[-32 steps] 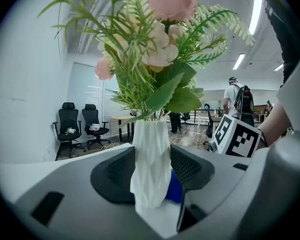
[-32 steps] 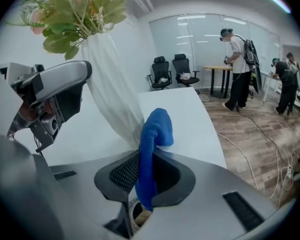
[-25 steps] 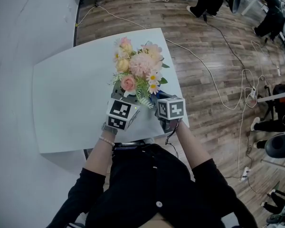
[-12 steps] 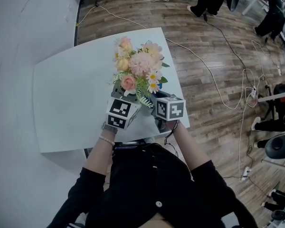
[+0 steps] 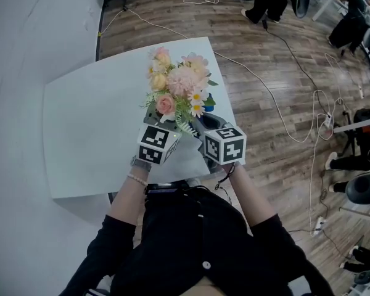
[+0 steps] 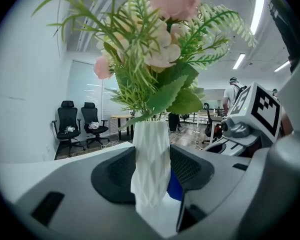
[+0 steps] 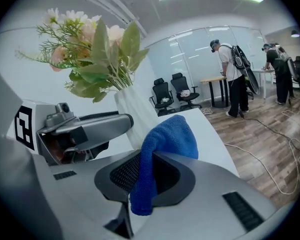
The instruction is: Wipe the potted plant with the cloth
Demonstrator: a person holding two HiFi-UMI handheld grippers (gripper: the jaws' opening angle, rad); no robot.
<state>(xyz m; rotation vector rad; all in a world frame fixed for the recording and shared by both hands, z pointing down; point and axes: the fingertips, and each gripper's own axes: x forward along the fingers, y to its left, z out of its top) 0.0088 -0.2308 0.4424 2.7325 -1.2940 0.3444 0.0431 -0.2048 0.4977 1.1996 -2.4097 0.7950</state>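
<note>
The potted plant, pink and cream flowers (image 5: 179, 88) in a ribbed white vase (image 6: 151, 164), stands near the right edge of the white table (image 5: 92, 122). My left gripper (image 5: 163, 125) reaches in from the near side, its two pads pressed on either side of the vase low down. My right gripper (image 7: 145, 176) is shut on a blue cloth (image 7: 165, 144), which bunches up above the jaws. The cloth sits just right of the vase (image 7: 132, 111), below the leaves, and shows behind the vase as the blue cloth (image 6: 174, 185). I cannot tell whether it touches the plant.
The table's right edge lies just beyond the plant. Cables (image 5: 283, 91) trail over the wooden floor on the right. Black office chairs (image 6: 77, 124) stand at the far wall, and people (image 7: 235, 69) stand by desks in the background.
My right gripper has risen with the blue cloth, and its marker cube now sits higher and closer to the head camera. The left gripper and the vase have stayed put.
</note>
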